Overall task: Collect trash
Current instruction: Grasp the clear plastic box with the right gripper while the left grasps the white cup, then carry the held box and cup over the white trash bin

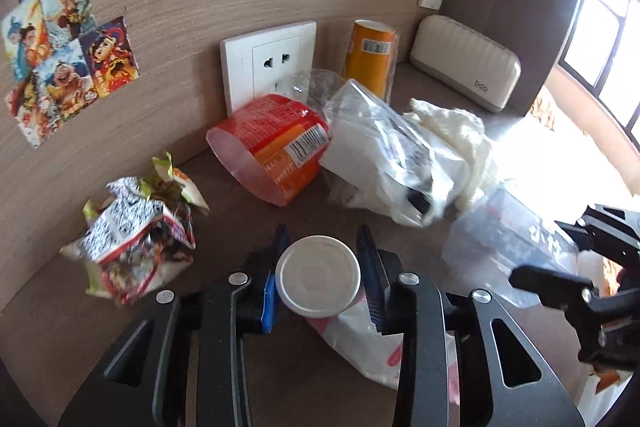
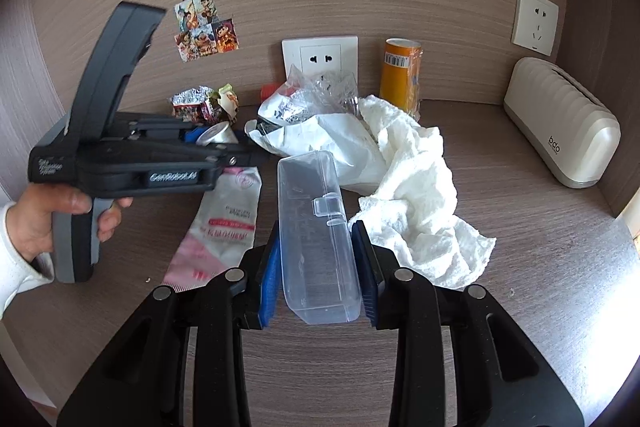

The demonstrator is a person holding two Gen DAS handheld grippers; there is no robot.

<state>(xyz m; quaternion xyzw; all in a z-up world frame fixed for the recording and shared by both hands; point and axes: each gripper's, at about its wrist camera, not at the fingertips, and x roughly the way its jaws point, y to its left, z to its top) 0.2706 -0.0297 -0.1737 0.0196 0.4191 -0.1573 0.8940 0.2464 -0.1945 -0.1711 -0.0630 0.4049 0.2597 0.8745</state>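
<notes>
The left claw (image 1: 320, 277) is clamped on a small foil-lidded cup (image 1: 319, 275), one blue pad on each side of the rim. The lid faces the camera, so the cup appears to be gripped across its width; this likely keeps any residue inside. Beneath it a pink-and-white sachet (image 2: 224, 223) lies flat on the bench (image 2: 540, 267).

The right claw (image 2: 318, 267) is clamped on a clear plastic case (image 2: 316, 231), with the pads on its long sides. The case projects forward along the fingers.

Both claws are loaded, so each item probably needs depositing before further pickups.

Remaining trash sits against the wall:
- a crumpled snack wrapper (image 1: 136, 227)
- a tipped red instant-noodle cup (image 1: 276, 143)
- a plastic bag (image 1: 384, 151)
- a wadded paper towel (image 2: 416, 183)
- an upright orange tube (image 2: 400, 75)

No bin is visible.
</notes>
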